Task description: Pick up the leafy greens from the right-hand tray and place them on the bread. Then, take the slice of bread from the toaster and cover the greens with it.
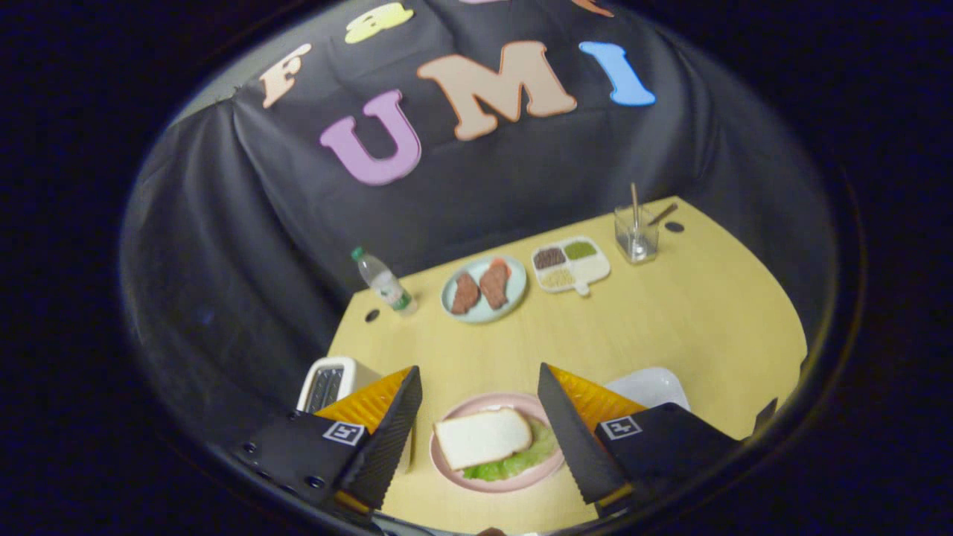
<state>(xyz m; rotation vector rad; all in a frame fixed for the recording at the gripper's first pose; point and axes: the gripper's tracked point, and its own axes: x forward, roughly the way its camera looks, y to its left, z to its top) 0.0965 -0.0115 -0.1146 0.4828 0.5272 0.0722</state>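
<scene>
The gripper [480, 417] stands wide open and holds nothing; neither finger touches any item. Between the two fingers, lower down on the yellow table [670, 327], sits a pink plate [476, 476]. On it lies a slice of bread [482, 437], resting on top of the leafy greens [514, 463], whose green edge shows out from under the slice along its near and right sides. Whether another slice lies beneath the greens cannot be told. The toaster [327, 383] stands just behind the left finger, partly hidden by it; its slots look dark. A white tray [651, 387] lies just behind the right finger, its visible part bare. Further off, beyond the fingers, a light blue plate [484, 289] carries two brown pieces of food, with a divided white dish [571, 265] of grains or beans just beside it to the right. A clear cup [636, 233] holding sticks stands near the far right corner, and a plastic bottle [383, 281] stands near the far left corner by the black cloth wall [246, 246].
</scene>
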